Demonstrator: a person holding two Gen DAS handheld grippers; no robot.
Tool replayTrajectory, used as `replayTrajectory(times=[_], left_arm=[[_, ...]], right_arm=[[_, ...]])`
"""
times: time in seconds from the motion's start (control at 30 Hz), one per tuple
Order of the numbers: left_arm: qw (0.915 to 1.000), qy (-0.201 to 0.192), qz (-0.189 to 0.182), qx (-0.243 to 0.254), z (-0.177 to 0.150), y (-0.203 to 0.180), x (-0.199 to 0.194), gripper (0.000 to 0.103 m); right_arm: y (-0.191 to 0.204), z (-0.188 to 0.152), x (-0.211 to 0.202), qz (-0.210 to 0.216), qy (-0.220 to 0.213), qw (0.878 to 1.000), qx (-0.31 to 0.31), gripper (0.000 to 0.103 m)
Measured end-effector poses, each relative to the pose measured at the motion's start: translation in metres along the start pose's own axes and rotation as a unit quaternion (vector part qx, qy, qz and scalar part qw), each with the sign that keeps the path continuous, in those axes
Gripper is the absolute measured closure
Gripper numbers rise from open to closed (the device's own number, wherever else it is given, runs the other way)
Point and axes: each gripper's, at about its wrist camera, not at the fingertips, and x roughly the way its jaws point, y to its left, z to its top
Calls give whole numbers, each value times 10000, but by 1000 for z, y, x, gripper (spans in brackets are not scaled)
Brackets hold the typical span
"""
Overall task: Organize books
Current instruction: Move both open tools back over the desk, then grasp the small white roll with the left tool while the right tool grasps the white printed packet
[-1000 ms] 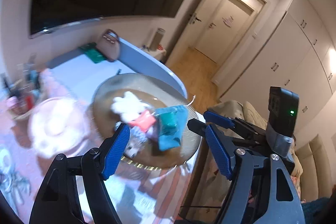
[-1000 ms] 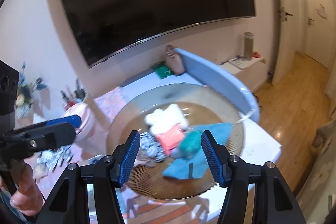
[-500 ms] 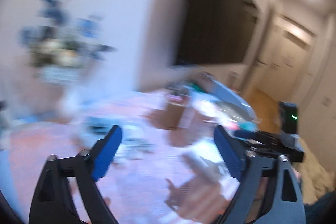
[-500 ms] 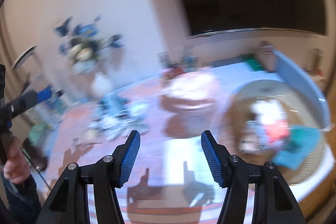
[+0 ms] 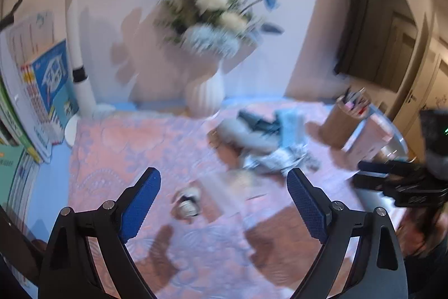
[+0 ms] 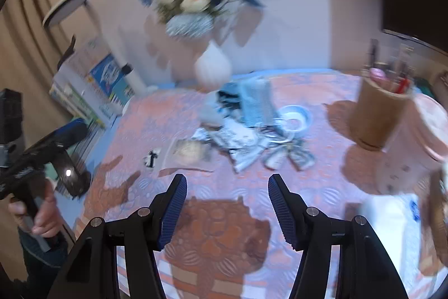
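Several books (image 5: 36, 91) lean upright at the far left of the table, a blue-covered one in front; they also show in the right wrist view (image 6: 95, 91). My left gripper (image 5: 224, 203) is open and empty above the pink tablecloth (image 5: 126, 147), well right of the books. My right gripper (image 6: 225, 201) is open and empty above the tablecloth (image 6: 322, 187). The left gripper also shows at the left edge of the right wrist view (image 6: 50, 147). Both views are motion-blurred.
A white vase of blue and white flowers (image 5: 205, 97) stands at the back wall. A pile of cloths and small items (image 6: 252, 125) lies mid-table. A brown pen holder (image 6: 375, 114) stands right. A white lamp post (image 5: 79, 69) rises beside the books.
Both grippers have swung left, from the plate of toys across the table toward the vase and the books. Both stayed open and empty.
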Motion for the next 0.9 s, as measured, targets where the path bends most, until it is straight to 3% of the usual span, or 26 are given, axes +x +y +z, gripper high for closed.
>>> replayTrajectory(times=[0.2, 0.33, 0.53, 0.63, 0.77, 0.9], left_arm=[[9990, 419, 147, -82, -25, 25, 40, 13], [9975, 616, 266, -232, -37, 33, 66, 22], [9962, 771, 158, -369, -45, 41, 91, 24], [9951, 904, 99, -399, -47, 42, 101, 42], [9925, 1089, -8, -554, -53, 47, 118, 73], [9923, 930, -70, -812, -55, 57, 114, 78]], right_arm=[[41, 6, 41, 333, 242, 9960, -799, 44], [61, 9, 79, 595, 411, 9900, -1209, 44], [77, 15, 123, 747, 657, 9794, -1756, 44], [79, 19, 135, 697, 650, 9752, -1997, 44], [73, 28, 154, 698, 745, 9748, -1982, 44], [66, 32, 175, 960, 951, 9728, -1882, 42]])
